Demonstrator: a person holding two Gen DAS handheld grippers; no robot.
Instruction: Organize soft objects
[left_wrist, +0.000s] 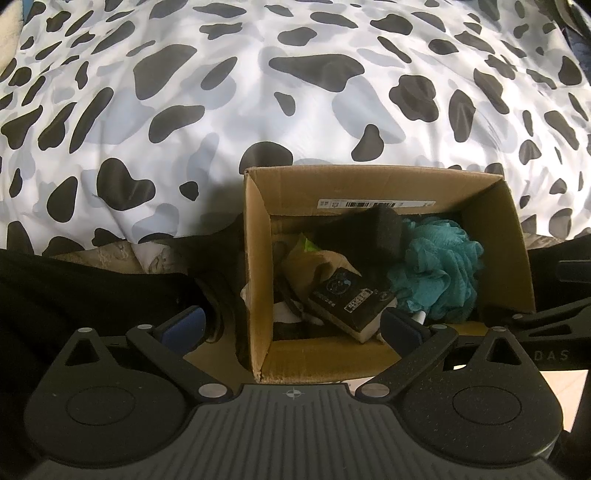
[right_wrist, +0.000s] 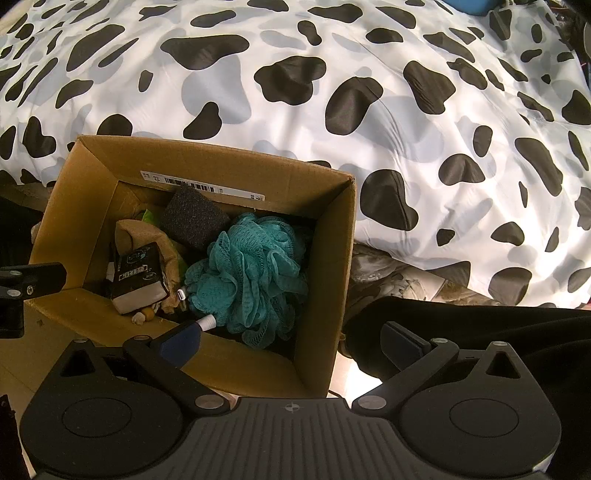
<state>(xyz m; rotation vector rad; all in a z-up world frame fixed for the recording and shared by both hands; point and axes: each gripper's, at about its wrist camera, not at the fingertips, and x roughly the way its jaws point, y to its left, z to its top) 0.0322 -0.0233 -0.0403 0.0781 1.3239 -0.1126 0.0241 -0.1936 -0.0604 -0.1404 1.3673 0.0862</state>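
Behind everything: cow-print duvet (left_wrist: 295, 92), white with black and grey patches, fills the upper half of both wrist views.
Box: open cardboard box (right_wrist: 332, 258) sits just in front of the duvet edge, flaps up, with a white barcode label (right_wrist: 203, 186) on the inner far wall. I read it as the holder for the soft items.
Dark fabric: black cloth (left_wrist: 92, 288) lies to the left of the box in the left view; a similar dark mass sits to the right of the box in the right view.
Left gripper (left_wrist: 291, 326): released, 2 blue-padded fingers spread wide and gripping nothing; the near-left corner of the box sits between them.
Right gripper (right_wrist: 291, 338): released too, fingers wide apart and empty, straddling the box's near-right wall.
Teal mesh pouf (right_wrist: 251, 280): inside the box, right side, resting against the right wall.
Black foam sponge (right_wrist: 194, 218): inside, toward the far wall, touching the pouf's upper edge.
Tan cloth (right_wrist: 129, 232): inside, left portion, partly under the other items.
Black-topped packet (right_wrist: 138, 282): inside, near-left, lying tilted on the tan cloth; I cannot read its print.
Small white threaded cap (right_wrist: 207, 323): near the pouf's lower edge, just beside my right gripper's left finger.
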